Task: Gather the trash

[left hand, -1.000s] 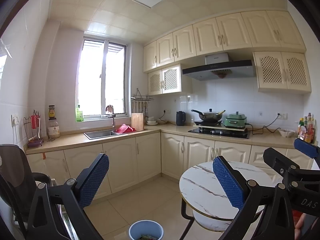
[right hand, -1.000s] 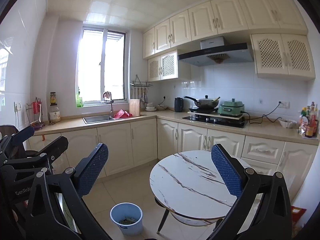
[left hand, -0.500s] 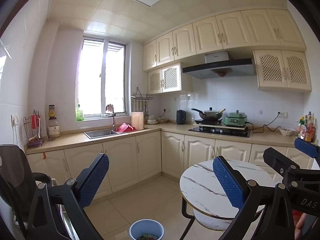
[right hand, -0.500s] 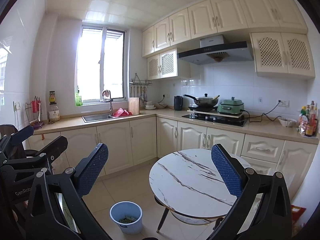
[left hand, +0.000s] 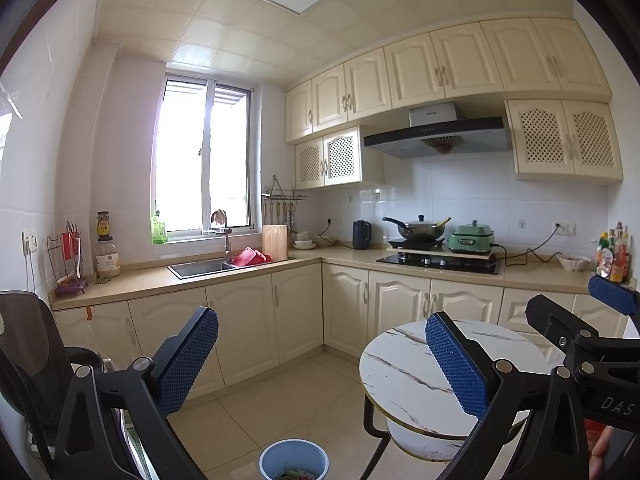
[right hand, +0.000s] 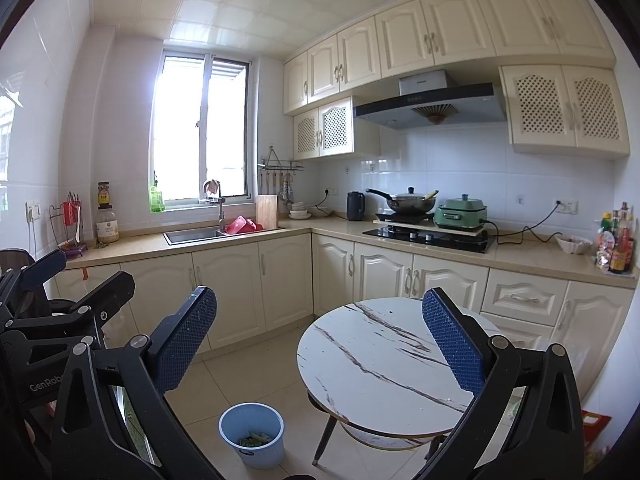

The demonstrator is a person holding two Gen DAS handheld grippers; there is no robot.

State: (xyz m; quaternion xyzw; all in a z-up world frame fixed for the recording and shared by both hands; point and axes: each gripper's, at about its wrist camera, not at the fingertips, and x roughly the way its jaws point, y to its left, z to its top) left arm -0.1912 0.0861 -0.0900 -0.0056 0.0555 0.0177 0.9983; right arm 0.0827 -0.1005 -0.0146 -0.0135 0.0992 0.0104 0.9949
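2 empty grippers (left hand: 320,364) (right hand: 320,344), 1 bin (right hand: 252,436)

Both grippers are held level and side by side, pointing forward. The left gripper (left hand: 322,354) has its jaws spread wide with nothing between them, and the right gripper (right hand: 320,338) likewise (blue pads facing inward).

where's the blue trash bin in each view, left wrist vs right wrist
Left wrist: blue trash bin at the bottom edge, centre, partly cut off, left of the round marble table.
Right wrist: the bin shows whole, lower left of centre, on the floor left of the table.
Shared landmark: that table.
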